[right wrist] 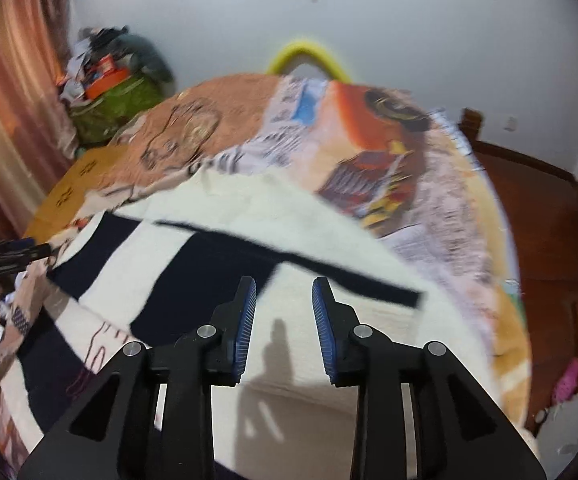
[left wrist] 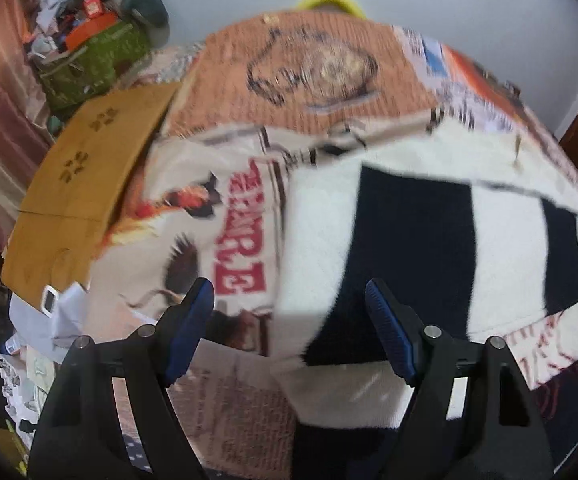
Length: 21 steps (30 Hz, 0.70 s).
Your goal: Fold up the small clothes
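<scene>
A cream knitted garment with broad dark navy stripes (left wrist: 409, 240) lies spread on a bed covered by a printed blanket (left wrist: 309, 80). My left gripper (left wrist: 289, 300) is open and empty, above the garment's left edge. In the right wrist view the same garment (right wrist: 289, 240) fills the middle. My right gripper (right wrist: 284, 300) is open, narrower than the left, and empty, above the cream part near a thin navy band (right wrist: 329, 272). The left gripper (right wrist: 13, 256) shows at the far left edge of that view. Both views are blurred by motion.
A cardboard sheet (left wrist: 81, 184) lies at the bed's left side. A heap of bags and boxes (left wrist: 93, 40) stands in the far left corner by a pink curtain (right wrist: 5, 100). A yellow hoop (right wrist: 309, 54) rises behind the bed. Wooden furniture (right wrist: 549, 220) is to the right.
</scene>
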Tool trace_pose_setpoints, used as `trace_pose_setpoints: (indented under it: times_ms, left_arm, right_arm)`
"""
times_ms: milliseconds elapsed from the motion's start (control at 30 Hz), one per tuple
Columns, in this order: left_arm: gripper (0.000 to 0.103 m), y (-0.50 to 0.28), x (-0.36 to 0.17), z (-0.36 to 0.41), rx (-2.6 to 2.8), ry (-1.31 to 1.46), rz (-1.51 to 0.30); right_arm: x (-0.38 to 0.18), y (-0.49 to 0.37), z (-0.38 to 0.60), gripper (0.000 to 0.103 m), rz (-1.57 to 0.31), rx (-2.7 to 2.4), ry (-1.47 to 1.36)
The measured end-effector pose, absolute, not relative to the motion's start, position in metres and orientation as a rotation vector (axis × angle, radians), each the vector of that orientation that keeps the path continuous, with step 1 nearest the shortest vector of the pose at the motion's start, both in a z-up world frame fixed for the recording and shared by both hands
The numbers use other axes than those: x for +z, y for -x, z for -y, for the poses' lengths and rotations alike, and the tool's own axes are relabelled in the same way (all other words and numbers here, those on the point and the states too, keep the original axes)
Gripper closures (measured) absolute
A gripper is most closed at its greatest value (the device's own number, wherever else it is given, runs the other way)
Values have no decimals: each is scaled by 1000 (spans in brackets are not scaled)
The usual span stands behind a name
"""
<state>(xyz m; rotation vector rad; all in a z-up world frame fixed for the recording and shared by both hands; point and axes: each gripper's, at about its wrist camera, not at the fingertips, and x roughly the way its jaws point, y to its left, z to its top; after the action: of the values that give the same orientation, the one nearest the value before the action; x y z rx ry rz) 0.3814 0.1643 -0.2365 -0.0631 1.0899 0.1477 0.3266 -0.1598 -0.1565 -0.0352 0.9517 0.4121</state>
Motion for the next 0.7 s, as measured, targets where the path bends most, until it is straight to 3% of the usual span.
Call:
trace_pose_setpoints:
  times_ms: [200, 467, 700]
  left_arm:
    - [18, -374, -262, -153, 141, 8, -1115]
    - [18, -354, -259, -166, 124, 94, -1145]
    - [18, -321, -244, -148, 135, -23, -1157]
  right_arm:
    - [-197, -326, 152, 76, -1030, 410, 25]
    - [-184, -296, 173, 64, -1050, 387, 10]
    - [-147, -257, 204, 64, -982, 359, -17]
